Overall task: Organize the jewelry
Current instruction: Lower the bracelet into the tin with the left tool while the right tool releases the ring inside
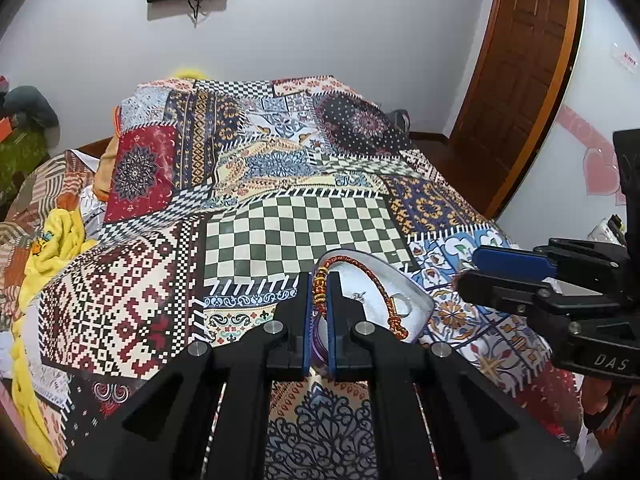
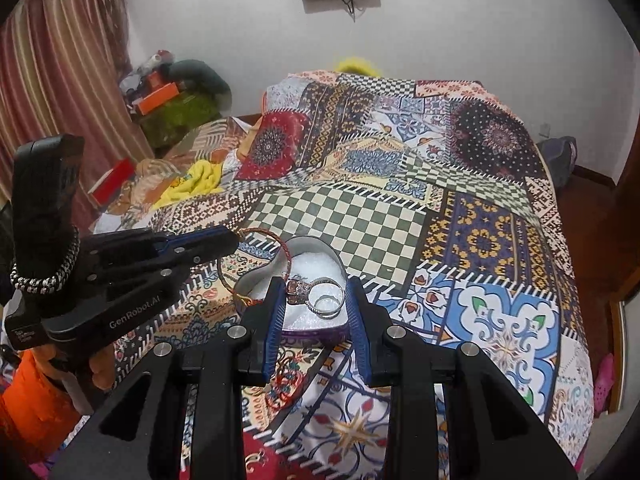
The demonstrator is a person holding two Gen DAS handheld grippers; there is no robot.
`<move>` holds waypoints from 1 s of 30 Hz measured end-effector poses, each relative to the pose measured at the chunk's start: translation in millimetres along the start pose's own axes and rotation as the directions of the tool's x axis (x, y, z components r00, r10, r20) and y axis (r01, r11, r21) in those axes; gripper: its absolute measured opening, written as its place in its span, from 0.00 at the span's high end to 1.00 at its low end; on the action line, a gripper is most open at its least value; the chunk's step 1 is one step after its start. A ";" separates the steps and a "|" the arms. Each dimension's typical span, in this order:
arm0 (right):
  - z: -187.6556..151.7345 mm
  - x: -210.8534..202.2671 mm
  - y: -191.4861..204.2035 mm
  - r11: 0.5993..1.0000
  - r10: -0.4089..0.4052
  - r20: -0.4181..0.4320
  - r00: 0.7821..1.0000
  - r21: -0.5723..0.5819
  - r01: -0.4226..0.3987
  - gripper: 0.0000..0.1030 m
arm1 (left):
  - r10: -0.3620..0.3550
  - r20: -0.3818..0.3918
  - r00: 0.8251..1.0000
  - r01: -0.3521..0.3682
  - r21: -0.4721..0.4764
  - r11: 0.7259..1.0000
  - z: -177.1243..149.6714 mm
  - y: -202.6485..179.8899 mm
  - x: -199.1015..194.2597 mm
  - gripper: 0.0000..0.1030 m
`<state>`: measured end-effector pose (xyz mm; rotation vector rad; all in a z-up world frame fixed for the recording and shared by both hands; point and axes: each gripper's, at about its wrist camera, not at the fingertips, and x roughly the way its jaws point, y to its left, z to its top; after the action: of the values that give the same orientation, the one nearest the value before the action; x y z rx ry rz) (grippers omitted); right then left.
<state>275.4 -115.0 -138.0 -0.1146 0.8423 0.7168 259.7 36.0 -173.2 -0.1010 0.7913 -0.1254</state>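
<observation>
A heart-shaped tin (image 1: 420,292) (image 2: 320,330) with white lining and a purple wall sits on the patterned bedspread. My left gripper (image 1: 319,280) is shut on a red-and-orange braided bracelet (image 1: 362,270) with gold beads, holding it over the tin's left edge; the cord loops across the lining. In the right wrist view the left gripper (image 2: 236,240) holds the bracelet (image 2: 276,240) beside the tin. My right gripper (image 2: 314,288) is open, its fingers either side of the tin, over silver rings (image 2: 330,300) and a stone ring (image 2: 298,288). It also shows in the left wrist view (image 1: 466,270).
A red beaded piece (image 2: 286,384) lies on the bedspread (image 2: 480,240) below the tin. Yellow cloth (image 1: 56,240) and pillows lie at the left of the bed. A wooden door (image 1: 516,72) stands at the right, clutter and a curtain (image 2: 60,60) at the left.
</observation>
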 end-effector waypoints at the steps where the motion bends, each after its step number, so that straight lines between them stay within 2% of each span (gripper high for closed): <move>1: 0.1 5.0 -0.5 1.000 0.005 -0.011 1.000 -0.001 -0.005 0.73 | 0.001 -0.006 1.000 -0.001 0.004 1.000 -0.6 0.5 3.7 0.95; 13: 1.9 37.7 4.4 0.998 0.054 -0.099 0.994 -0.031 -0.057 0.73 | -0.026 -0.043 0.999 0.026 0.015 1.000 -3.3 2.1 25.2 0.95; 30: -0.2 62.5 8.2 0.995 0.033 -0.186 0.982 -0.082 -0.049 0.73 | -0.030 -0.037 0.999 0.031 0.036 0.999 -6.1 1.9 15.9 0.95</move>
<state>298.3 -75.4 -181.5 -0.2445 0.9930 0.7895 266.6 35.3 -188.9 -0.0768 0.8241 -0.1711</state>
